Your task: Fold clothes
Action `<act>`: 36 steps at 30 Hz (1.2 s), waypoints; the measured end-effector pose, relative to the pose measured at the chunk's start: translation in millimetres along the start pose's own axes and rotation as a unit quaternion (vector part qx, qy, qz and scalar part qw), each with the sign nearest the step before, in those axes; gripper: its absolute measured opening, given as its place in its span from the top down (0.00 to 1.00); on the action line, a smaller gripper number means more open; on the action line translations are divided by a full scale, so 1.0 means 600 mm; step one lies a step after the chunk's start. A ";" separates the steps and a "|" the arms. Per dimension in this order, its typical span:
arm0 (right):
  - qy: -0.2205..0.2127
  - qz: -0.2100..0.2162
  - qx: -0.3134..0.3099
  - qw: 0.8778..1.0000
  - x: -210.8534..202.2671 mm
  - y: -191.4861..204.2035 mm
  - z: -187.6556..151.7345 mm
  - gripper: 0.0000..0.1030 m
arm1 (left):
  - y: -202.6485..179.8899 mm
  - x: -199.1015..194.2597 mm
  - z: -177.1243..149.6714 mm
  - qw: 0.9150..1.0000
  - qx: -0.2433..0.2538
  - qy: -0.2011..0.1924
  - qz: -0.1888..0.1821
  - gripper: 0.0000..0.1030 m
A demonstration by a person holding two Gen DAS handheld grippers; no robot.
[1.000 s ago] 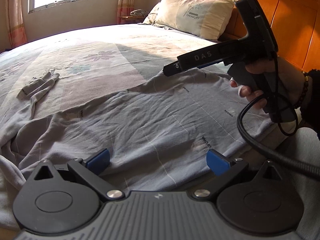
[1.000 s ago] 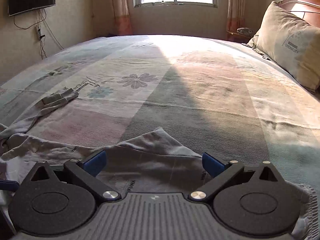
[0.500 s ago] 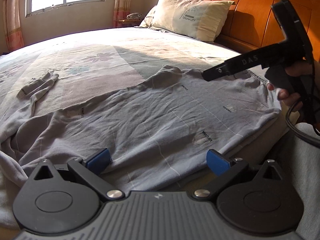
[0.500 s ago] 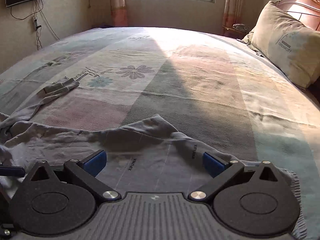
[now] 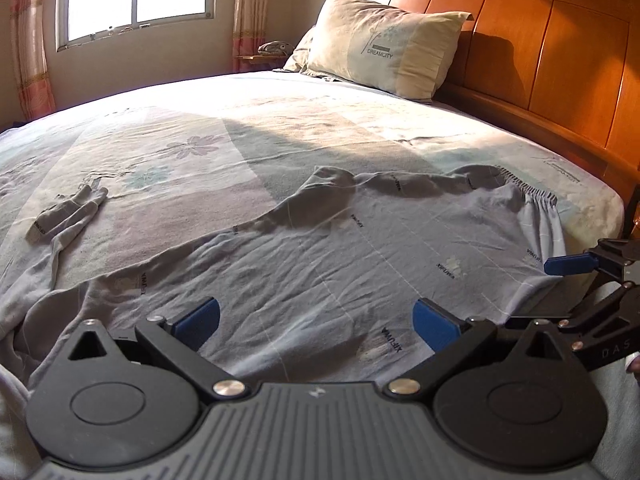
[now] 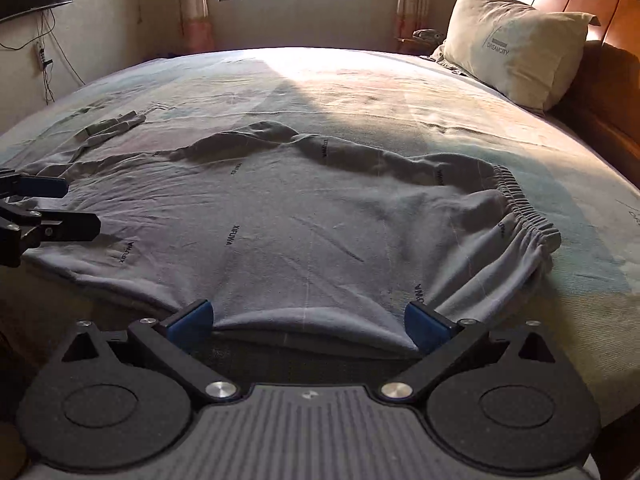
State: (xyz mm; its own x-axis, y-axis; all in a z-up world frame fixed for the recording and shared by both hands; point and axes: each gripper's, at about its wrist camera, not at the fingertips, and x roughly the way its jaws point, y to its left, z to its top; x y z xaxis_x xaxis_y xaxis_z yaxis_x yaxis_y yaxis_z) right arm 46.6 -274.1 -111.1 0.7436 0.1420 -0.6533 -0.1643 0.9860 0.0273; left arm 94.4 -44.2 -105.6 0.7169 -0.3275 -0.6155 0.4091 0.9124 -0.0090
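Bed [image 5: 360,128] carries grey trousers [image 6: 320,220] spread flat near its front edge, elastic waistband [image 6: 524,216] toward the pillow [image 5: 384,44]. Left gripper [image 5: 316,322] and right gripper [image 6: 308,320] both have jaws wide open, holding nothing.

The wide bed in a pastel floral patchwork sheet [image 5: 192,148] carries crumpled grey printed trousers [image 5: 340,264] and a beige pillow [image 5: 384,44].
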 end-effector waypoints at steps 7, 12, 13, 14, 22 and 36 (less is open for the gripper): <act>-0.039 0.040 0.067 0.996 -0.058 -0.038 -0.027 0.00 | -0.043 0.019 -0.020 1.000 0.012 0.029 0.000 0.01; -0.065 0.040 0.045 0.996 -0.050 -0.032 0.004 0.00 | -0.033 0.002 0.011 1.000 0.024 0.013 0.005 0.01; -0.071 0.035 0.030 0.996 -0.044 -0.025 0.015 0.00 | -0.031 0.006 0.021 0.999 0.029 0.014 0.016 0.01; -0.075 0.026 0.014 0.997 -0.034 -0.016 0.026 0.00 | -0.029 0.015 0.028 0.999 0.033 0.017 0.018 0.01; -0.037 0.068 -0.020 0.997 0.012 0.025 0.024 0.00 | -0.008 0.033 -0.005 0.999 0.003 0.040 0.012 0.01; -0.076 0.076 0.028 0.994 0.046 0.031 0.111 0.00 | 0.052 -0.007 -0.019 0.998 -0.038 0.054 0.021 0.01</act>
State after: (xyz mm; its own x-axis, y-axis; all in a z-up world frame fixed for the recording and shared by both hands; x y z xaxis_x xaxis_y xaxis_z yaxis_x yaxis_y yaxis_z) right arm 107.6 -246.2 -78.2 0.8030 0.2967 -0.5169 -0.2487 0.9550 0.1618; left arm 97.7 -11.7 -112.5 0.6653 -0.2643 -0.6982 0.3332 0.9421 -0.0391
